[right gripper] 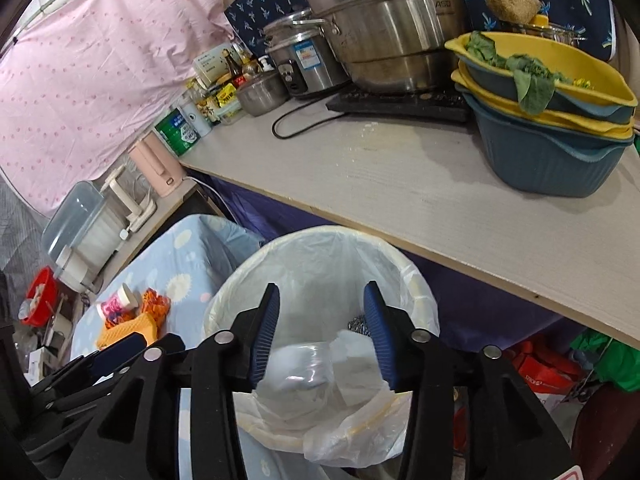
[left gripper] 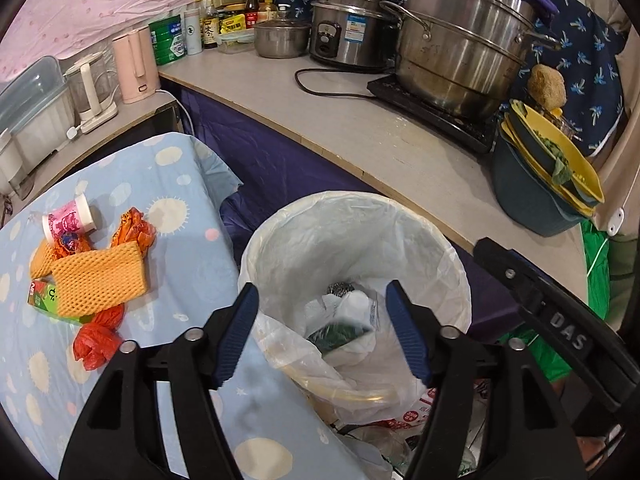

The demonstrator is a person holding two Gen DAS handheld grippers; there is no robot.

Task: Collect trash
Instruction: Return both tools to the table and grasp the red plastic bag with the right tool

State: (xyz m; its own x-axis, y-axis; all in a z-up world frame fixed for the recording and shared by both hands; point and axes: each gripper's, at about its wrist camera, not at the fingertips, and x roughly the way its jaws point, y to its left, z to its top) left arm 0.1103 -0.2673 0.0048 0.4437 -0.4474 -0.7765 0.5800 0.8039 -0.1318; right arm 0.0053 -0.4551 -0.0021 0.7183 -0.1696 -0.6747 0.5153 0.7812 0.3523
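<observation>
A round bin lined with a white plastic bag (left gripper: 400, 216) stands beside the table with the blue cloth (left gripper: 188, 264). My left gripper (left gripper: 323, 292) hangs open over the bin's near side, nothing between its pads. Below it lie white bags, a steel scourer (left gripper: 340, 288) and a blurred dark green item (left gripper: 336, 332). My right gripper (right gripper: 322, 286) is open above the same bin (right gripper: 320, 236), with a blurred clear wrapper (right gripper: 308, 364) under it. On the cloth lie a pink cup (left gripper: 70, 218), orange wrappers (left gripper: 134, 228), orange foam netting (left gripper: 100, 284), a green box (left gripper: 42, 294) and a red bag (left gripper: 96, 338).
A pale counter (left gripper: 360, 120) runs behind the bin with steel pots (left gripper: 460, 48), a rice cooker (left gripper: 348, 36), bottles and stacked yellow and blue basins (left gripper: 540, 184). A pink kettle (left gripper: 134, 66) stands on a lower shelf. More bags lie on the floor at the right.
</observation>
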